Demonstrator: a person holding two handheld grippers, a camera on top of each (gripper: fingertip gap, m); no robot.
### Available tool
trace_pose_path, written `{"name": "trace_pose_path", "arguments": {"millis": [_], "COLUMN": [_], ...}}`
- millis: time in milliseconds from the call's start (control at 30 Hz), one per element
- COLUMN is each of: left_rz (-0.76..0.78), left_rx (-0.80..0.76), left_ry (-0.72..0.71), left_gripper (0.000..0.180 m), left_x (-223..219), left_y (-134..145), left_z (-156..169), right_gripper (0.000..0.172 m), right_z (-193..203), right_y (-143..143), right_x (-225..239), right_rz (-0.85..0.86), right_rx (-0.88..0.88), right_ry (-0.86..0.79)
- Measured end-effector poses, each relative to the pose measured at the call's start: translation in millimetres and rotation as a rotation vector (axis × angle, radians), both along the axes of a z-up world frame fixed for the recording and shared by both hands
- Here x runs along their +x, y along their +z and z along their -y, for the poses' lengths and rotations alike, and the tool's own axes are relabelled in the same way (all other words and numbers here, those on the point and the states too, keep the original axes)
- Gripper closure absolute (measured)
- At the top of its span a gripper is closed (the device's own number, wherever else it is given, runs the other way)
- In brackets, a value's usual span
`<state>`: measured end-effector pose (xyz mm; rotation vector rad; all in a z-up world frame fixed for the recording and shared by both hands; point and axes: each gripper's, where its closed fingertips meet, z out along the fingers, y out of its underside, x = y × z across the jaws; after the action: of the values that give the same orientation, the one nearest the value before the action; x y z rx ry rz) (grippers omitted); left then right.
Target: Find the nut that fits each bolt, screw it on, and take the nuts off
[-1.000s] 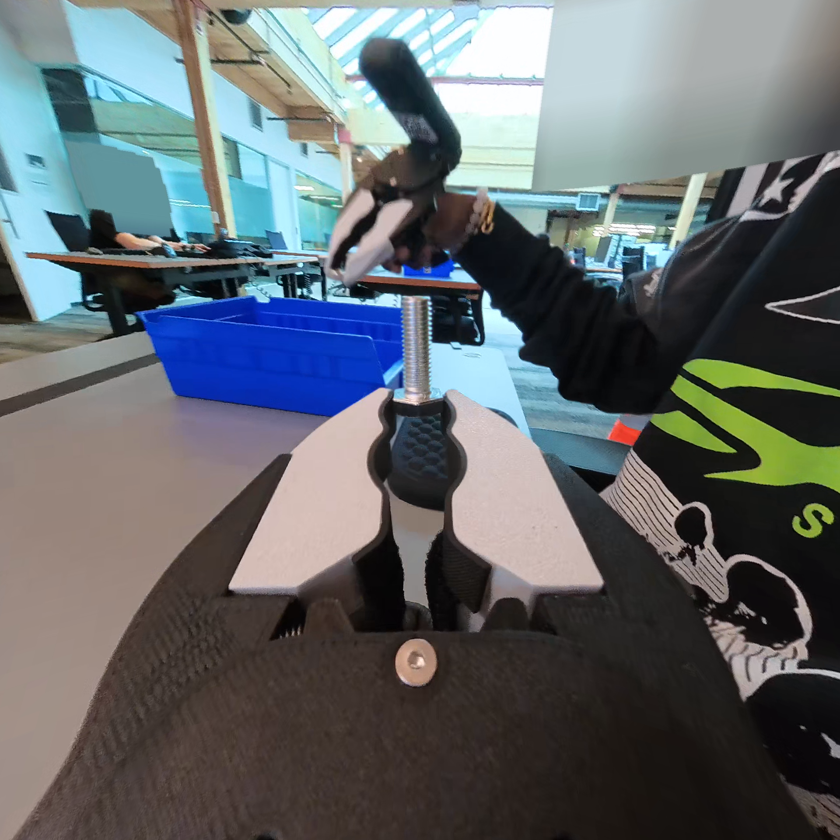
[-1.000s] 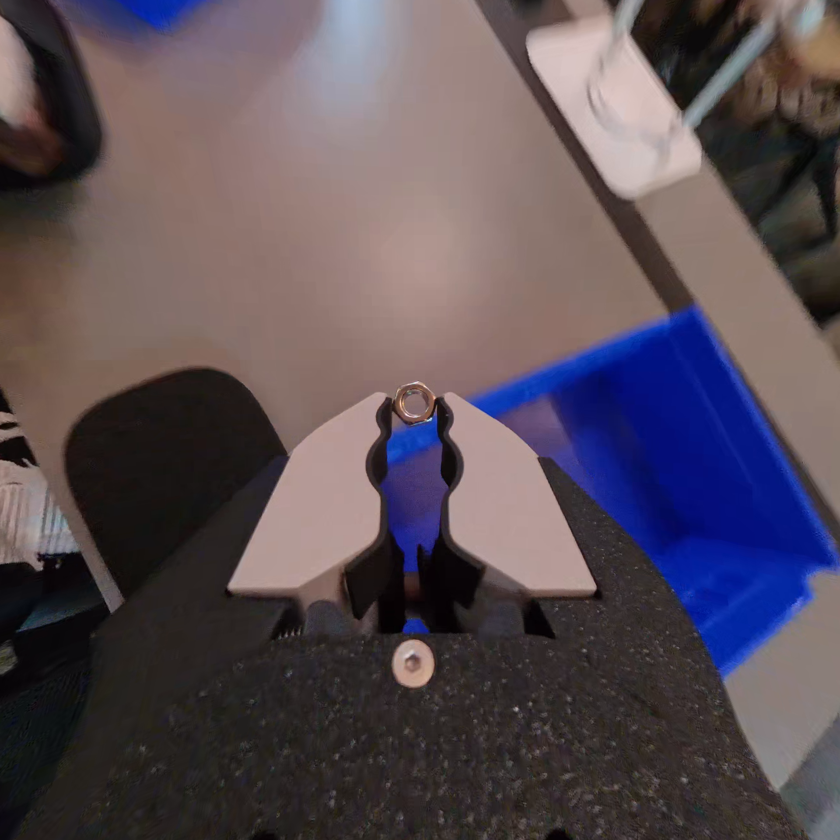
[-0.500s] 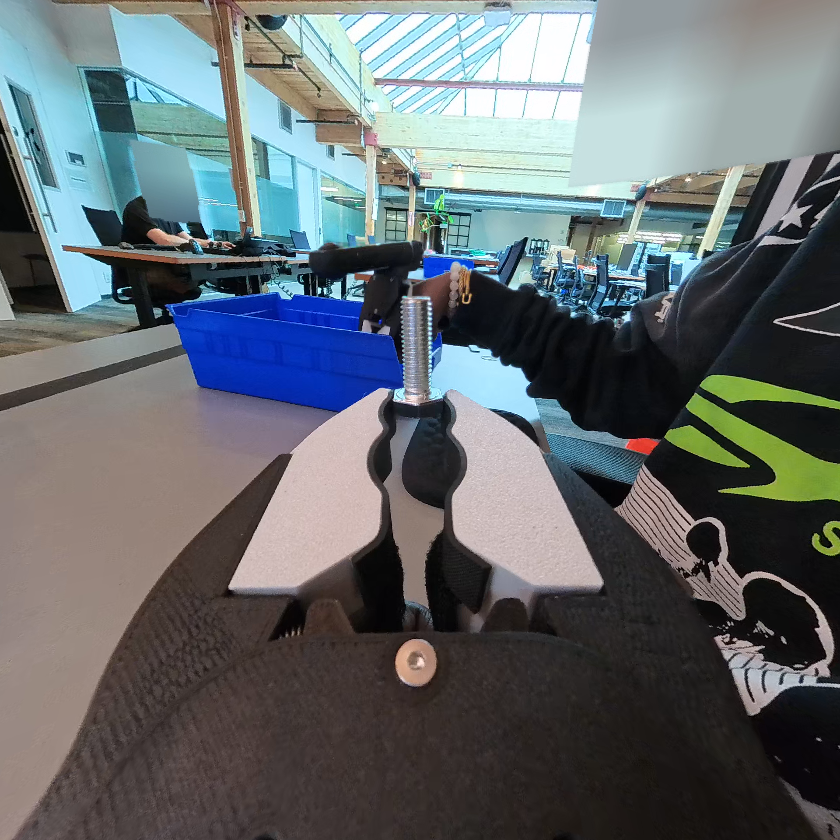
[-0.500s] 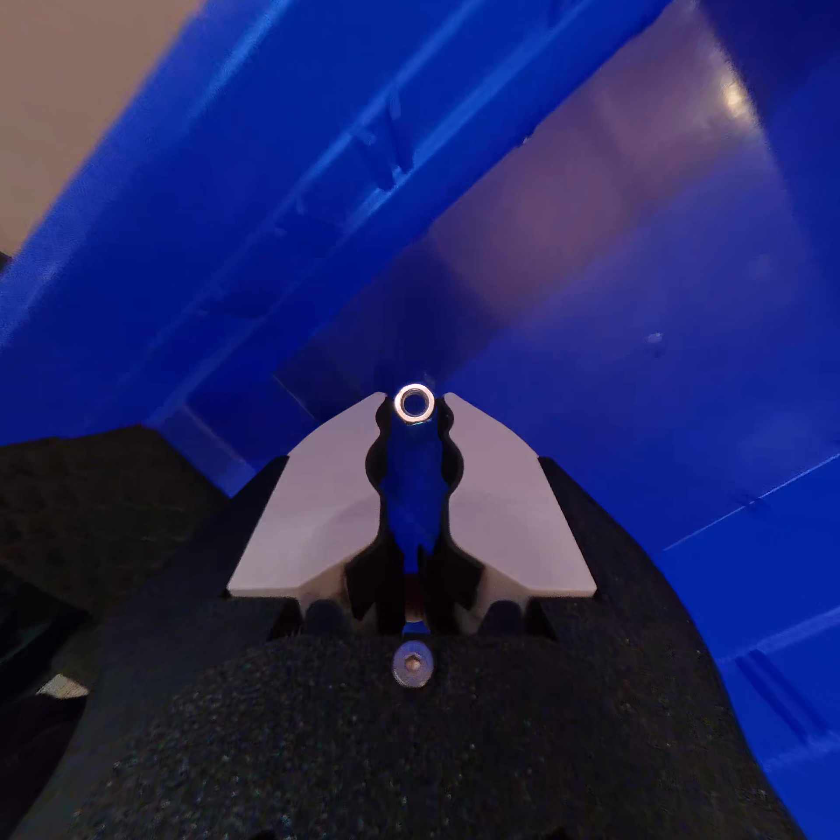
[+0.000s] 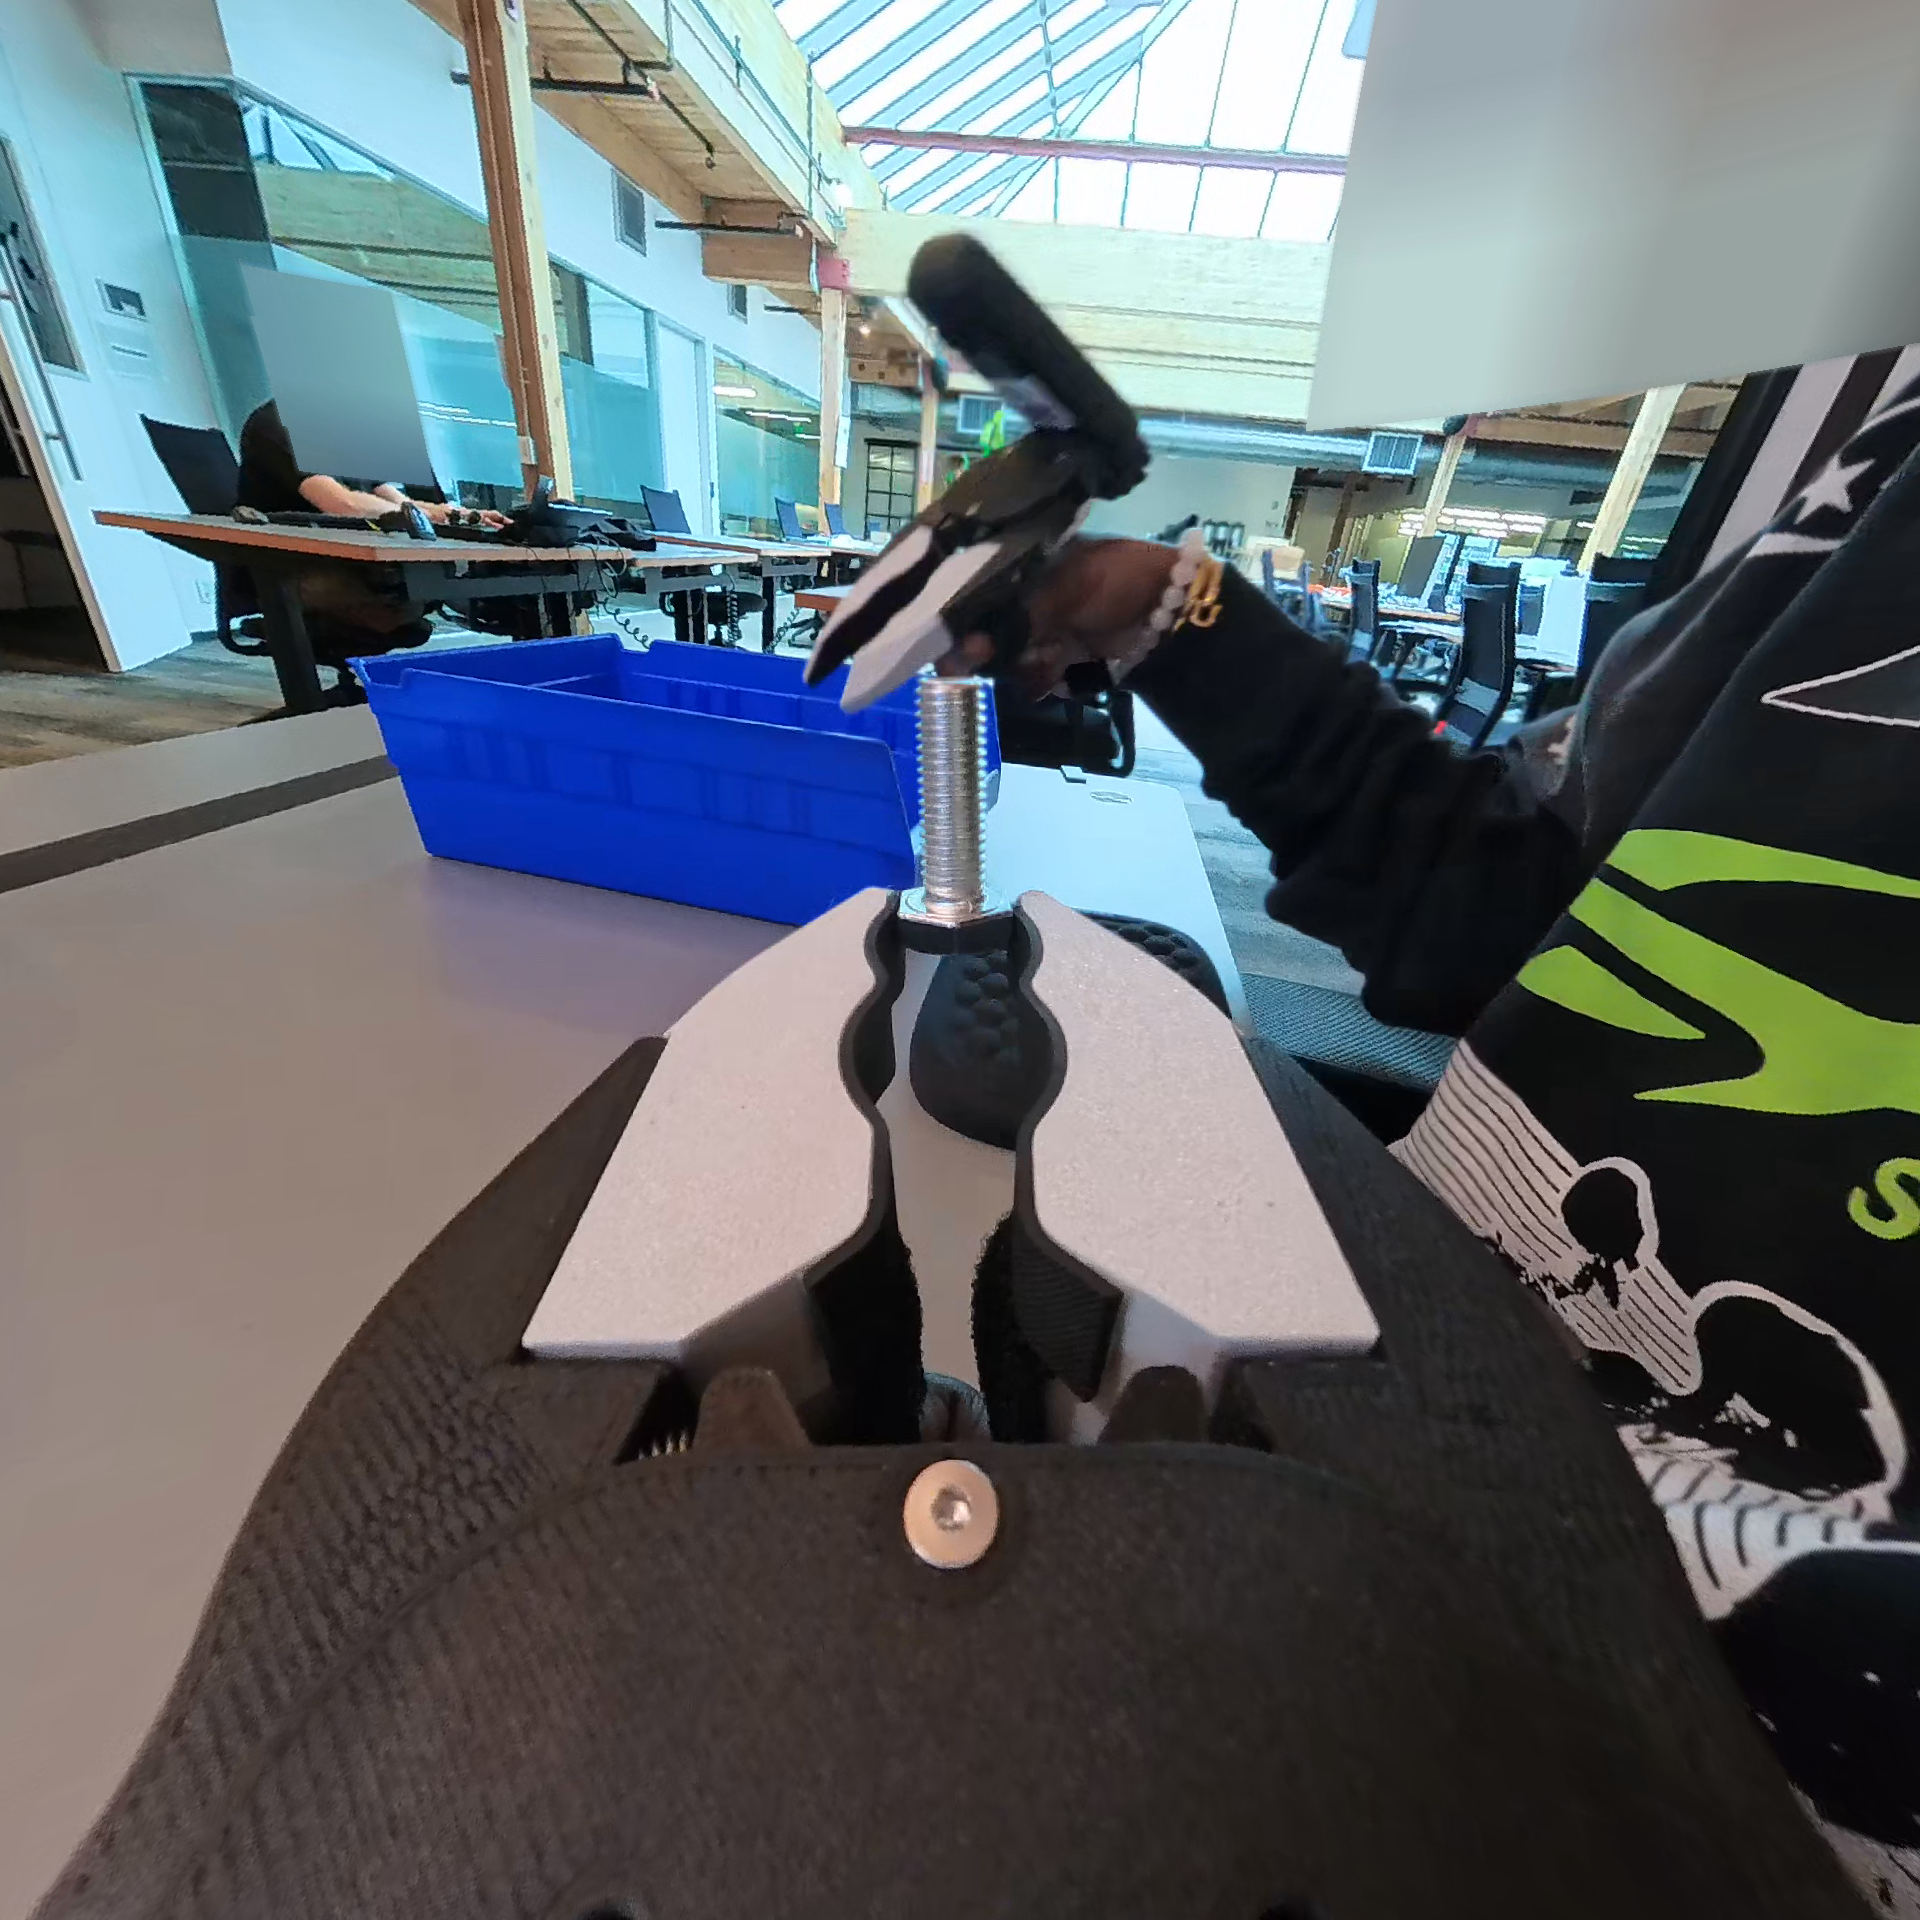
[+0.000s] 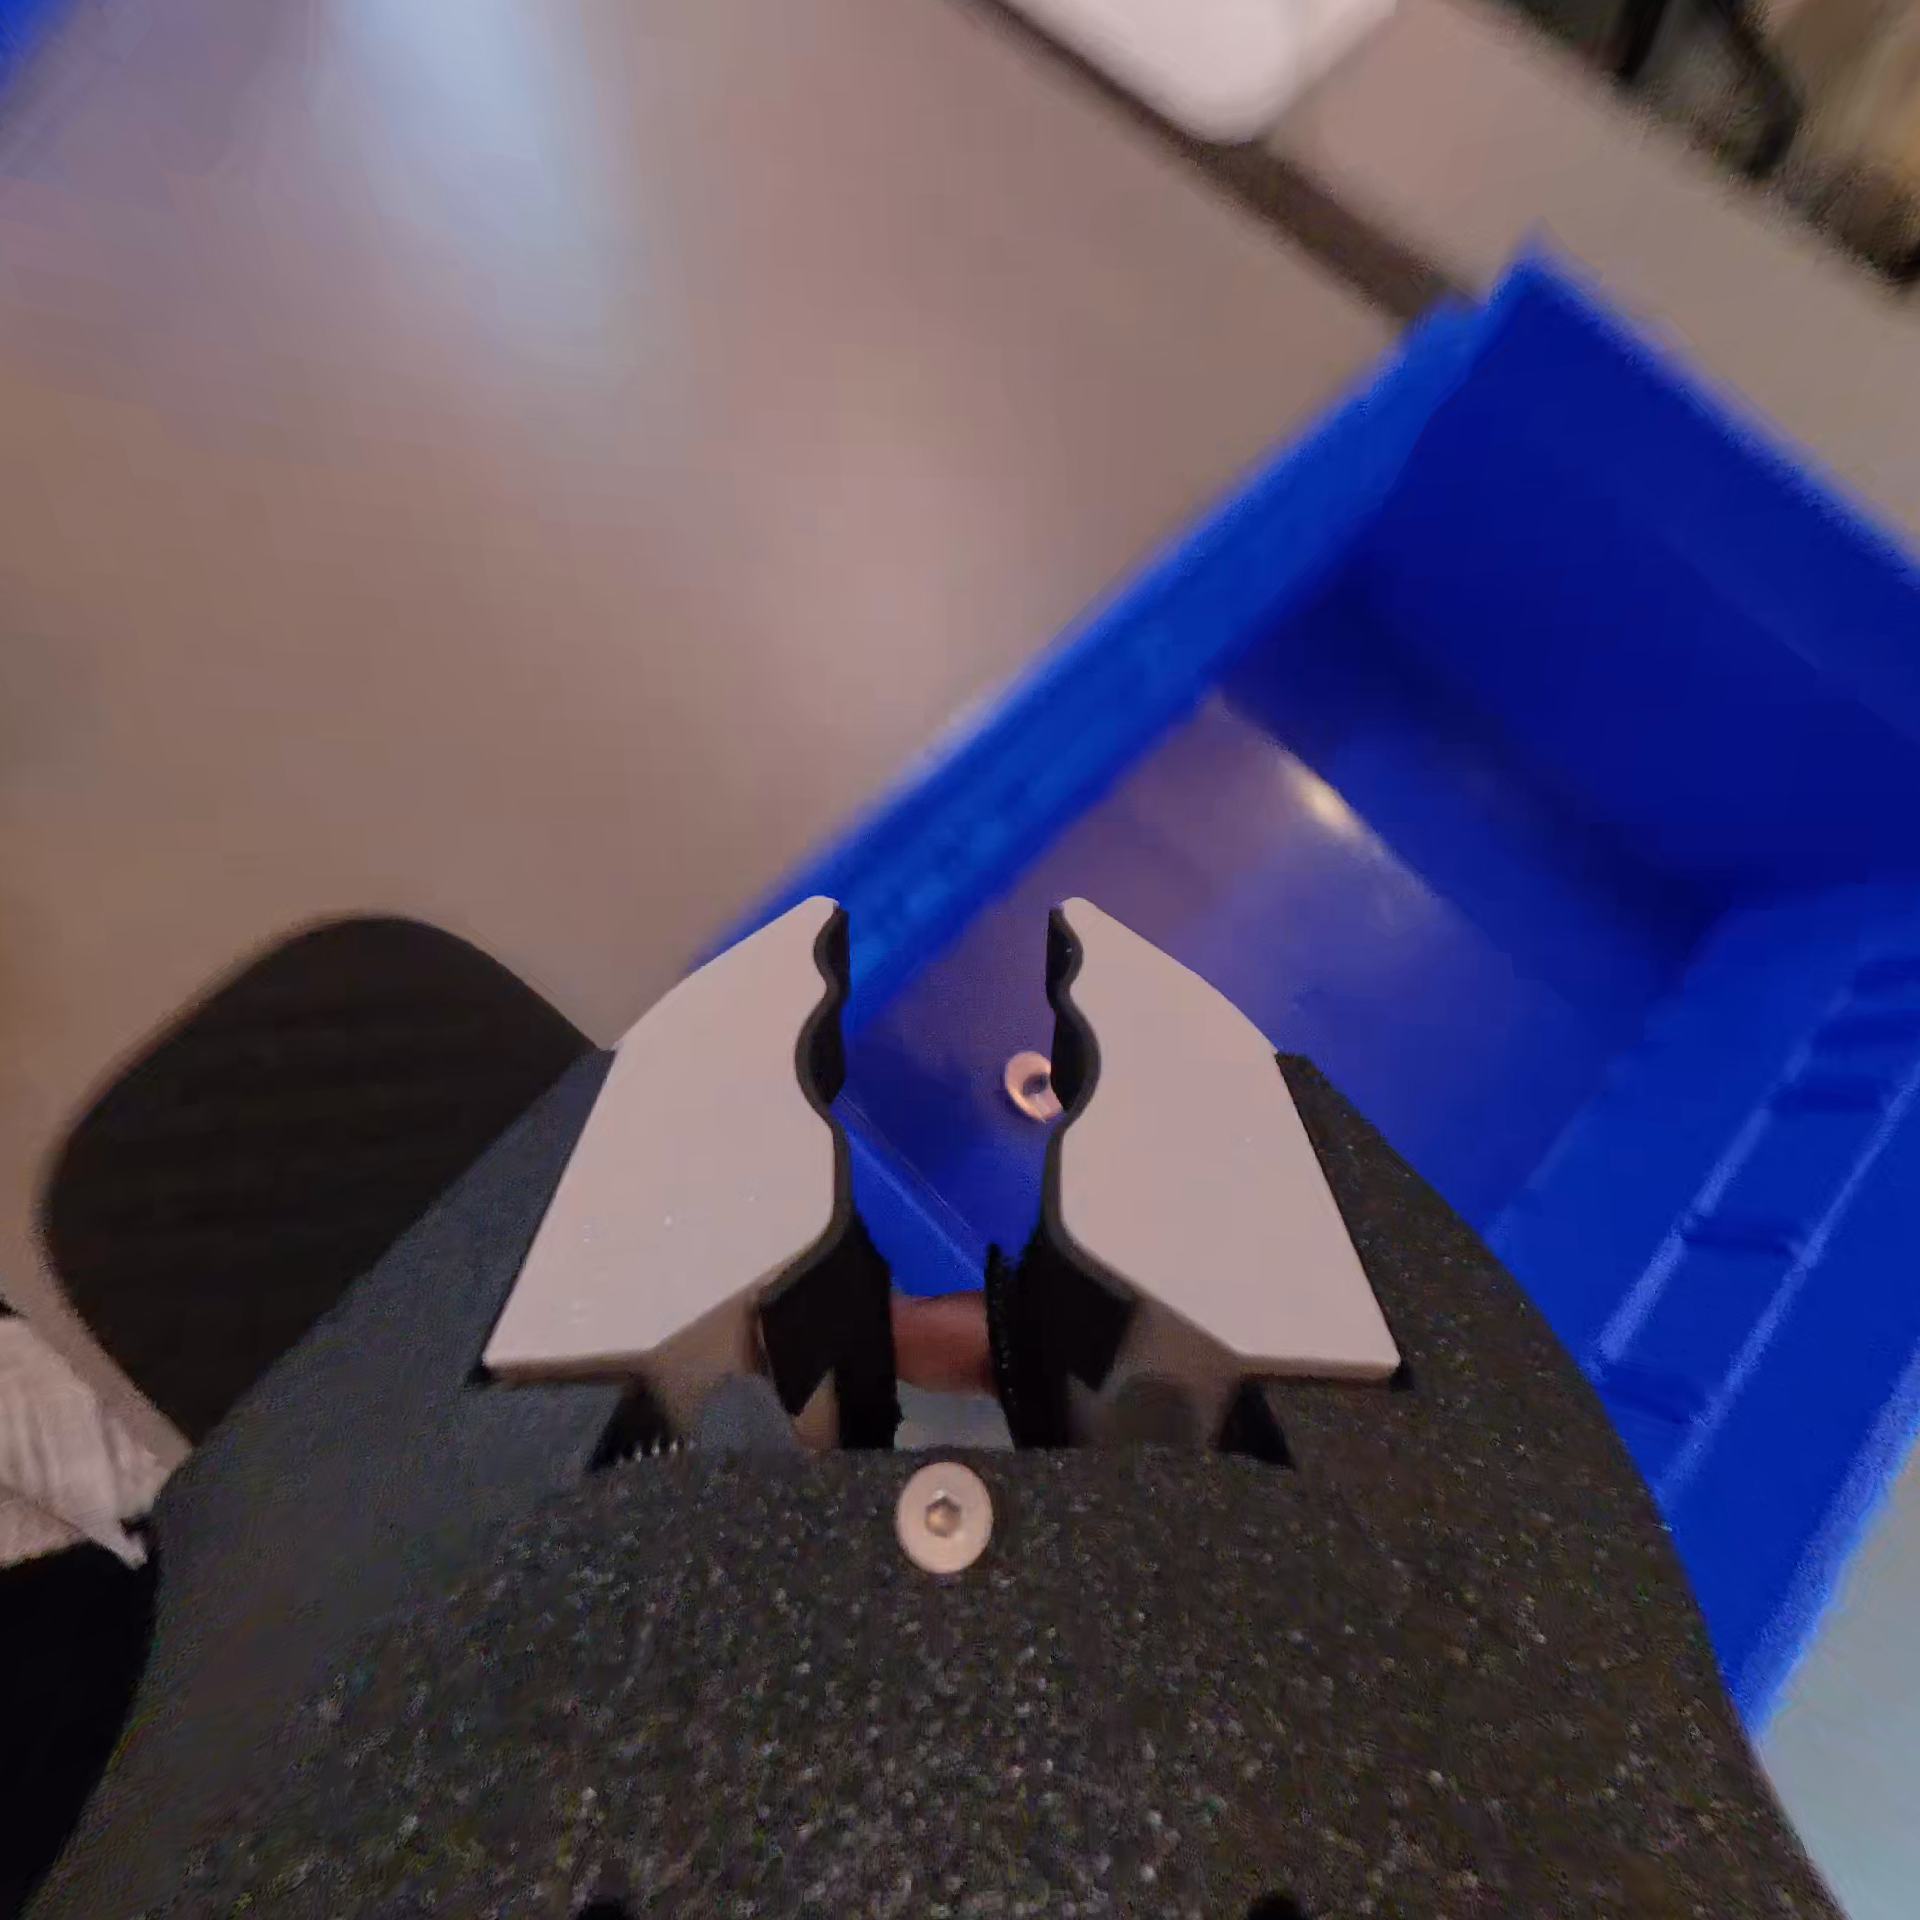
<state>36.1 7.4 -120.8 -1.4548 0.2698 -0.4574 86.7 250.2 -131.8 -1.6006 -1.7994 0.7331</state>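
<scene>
My left gripper [image 5: 948, 920] is shut on the hex head of a silver bolt [image 5: 951, 795], which stands upright with its threads up. My right gripper [image 6: 945, 925] is open and empty above the blue bin [image 6: 1558, 727]. A small silver nut [image 6: 1027, 1081] lies on the bin floor, seen between my right fingers. In the left wrist view the right gripper [image 5: 883, 634] hangs in the air just above the bolt's top, in front of the blue bin [image 5: 644, 769].
The grey table [image 5: 260, 987] carries the bin. A white pad [image 5: 1101, 831] lies behind the bolt. A black rounded object [image 6: 270, 1122] lies at the table's near left. The person's black sleeve [image 5: 1382, 769] and printed shirt fill the right. Spacing between my two grippers at the tips: around 25 cm. My left tips are about 30 cm from the small silver nut [image 6: 1027, 1081], my right tips only 11 cm.
My right gripper dipped into the blue bin with the small nut, opened and let it go there, then rose back above the bolt. My left gripper kept the bolt still.
</scene>
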Motion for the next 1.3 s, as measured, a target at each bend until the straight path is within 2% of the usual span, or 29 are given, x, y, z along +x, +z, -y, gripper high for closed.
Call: {"name": "trace_pose_path", "arguments": {"millis": [100,200,267,333,467,600,667,700,867,967,1067,1200,1300], "left_rz": [0.000,-0.012,-0.016,-0.011,-0.019,-0.032,-0.043,-0.053,-0.063,0.008,0.060,0.066,0.086], "left_rx": [-0.007,-0.017,-0.017,-0.019,-0.019,-0.035,-0.054,-0.058,-0.024,0.000,-0.001,-0.018,-0.028], "left_ry": [-0.009,-0.008,-0.005,-0.007,-0.010,-0.019,-0.026,-0.032,0.024,0.061,0.048,0.054,0.046], "left_gripper": [0.162,0.162,0.162,0.162,0.162,0.162,0.162,0.162,0.159,0.150,0.147,0.146,0.146], "left_x": [1,2,2,2,3,6,7,9,5,-4,-6,-7,-8], "left_y": [-1,-3,-3,-3,-3,-6,-9,-10,-5,1,3,1,0], "left_z": [0,-1,-1,-1,-1,-2,-4,-4,-2,0,1,-1,-2], "right_gripper": [0.135,0.138,0.141,0.144,0.145,0.147,0.150,0.158,0.162,0.162,0.162,0.162,0.162], "right_z": [62,141,182,213,244,260,264,265,258,227,169,67,-6], "right_y": [45,74,73,60,40,39,41,40,44,58,73,85,75], "right_x": [-15,-26,-36,-47,-61,-62,-61,-62,-57,-56,-57,-56,-59], "right_rz": [-0.277,-0.468,-0.474,-0.415,-0.339,-0.328,-0.341,-0.339,-0.359,-0.389,-0.391,-0.372,-0.328], "right_rx": [-0.093,-0.242,-0.325,-0.361,-0.342,-0.383,-0.400,-0.394,-0.322,-0.259,-0.149,0.026,0.042], "right_ry": [0.161,0.422,0.544,0.640,0.728,0.762,0.773,0.772,0.762,0.649,0.448,0.118,-0.085]}}
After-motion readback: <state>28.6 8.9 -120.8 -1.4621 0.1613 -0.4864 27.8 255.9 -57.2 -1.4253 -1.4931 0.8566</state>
